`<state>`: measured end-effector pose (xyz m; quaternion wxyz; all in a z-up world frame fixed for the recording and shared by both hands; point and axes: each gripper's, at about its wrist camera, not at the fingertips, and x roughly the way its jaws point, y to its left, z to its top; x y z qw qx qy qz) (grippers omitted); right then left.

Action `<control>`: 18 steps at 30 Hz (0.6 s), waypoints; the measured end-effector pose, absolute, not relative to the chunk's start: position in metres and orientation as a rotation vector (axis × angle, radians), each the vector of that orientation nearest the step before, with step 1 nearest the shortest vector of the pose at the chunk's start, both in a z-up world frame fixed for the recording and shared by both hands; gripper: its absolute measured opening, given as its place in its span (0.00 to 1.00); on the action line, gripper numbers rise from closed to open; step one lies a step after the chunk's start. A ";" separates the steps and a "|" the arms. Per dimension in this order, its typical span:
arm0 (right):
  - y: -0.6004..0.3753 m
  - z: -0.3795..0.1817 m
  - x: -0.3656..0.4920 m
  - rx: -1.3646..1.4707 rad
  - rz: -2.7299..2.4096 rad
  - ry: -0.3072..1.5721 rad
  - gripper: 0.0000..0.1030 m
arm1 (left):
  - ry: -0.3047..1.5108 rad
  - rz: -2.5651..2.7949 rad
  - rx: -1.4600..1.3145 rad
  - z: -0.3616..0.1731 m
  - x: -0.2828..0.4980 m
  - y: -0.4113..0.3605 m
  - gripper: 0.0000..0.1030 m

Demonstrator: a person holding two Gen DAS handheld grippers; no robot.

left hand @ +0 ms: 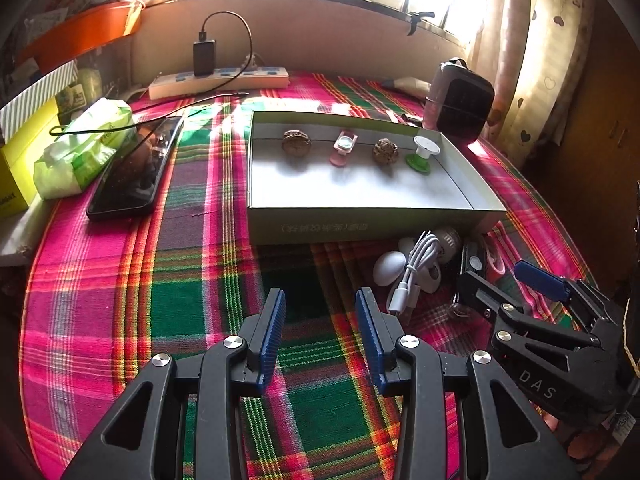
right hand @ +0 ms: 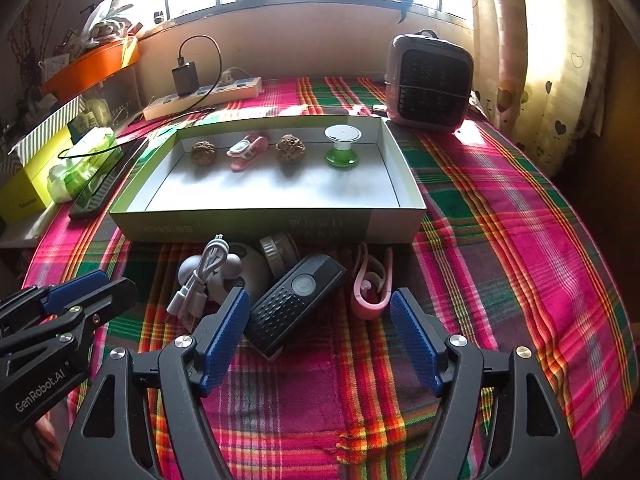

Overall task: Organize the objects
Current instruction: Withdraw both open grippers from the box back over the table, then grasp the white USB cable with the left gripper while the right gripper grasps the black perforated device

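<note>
Flashlight (right hand: pixel 295 300) btwn open R gripper (right hand: pixel 320 340) fingers

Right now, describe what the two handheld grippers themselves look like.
Both are alike: black plastic linkage arms with triangular cut-outs and round silver pivot pins, each ending in two flat fingers faced with ribbed blue pads. The left gripper has "GenRobot.AI" in pale lettering on its side, seen from the right camera. The right gripper shows "DAS" on one arm in the left camera. No sleeves or hands are visible.
</note>
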<state>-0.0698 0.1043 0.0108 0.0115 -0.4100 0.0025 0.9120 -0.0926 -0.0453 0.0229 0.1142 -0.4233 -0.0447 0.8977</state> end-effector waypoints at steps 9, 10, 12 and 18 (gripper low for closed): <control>0.126 0.013 -0.054 -1.284 2.817 0.002 0.71 | -0.147 2.542 -1.252 0.021 -0.101 -0.029 0.34; 0.127 0.013 -0.053 -1.284 2.821 -0.001 0.71 | -0.145 2.534 -1.251 0.021 -0.102 -0.027 0.34; 0.130 0.014 -0.051 -1.275 2.829 -0.015 0.71 | -0.132 2.512 -1.240 0.022 -0.102 -0.021 0.34; 0.135 0.010 -0.051 -1.320 2.939 0.116 0.71 | -0.068 2.470 -1.260 0.016 -0.106 -0.008 0.34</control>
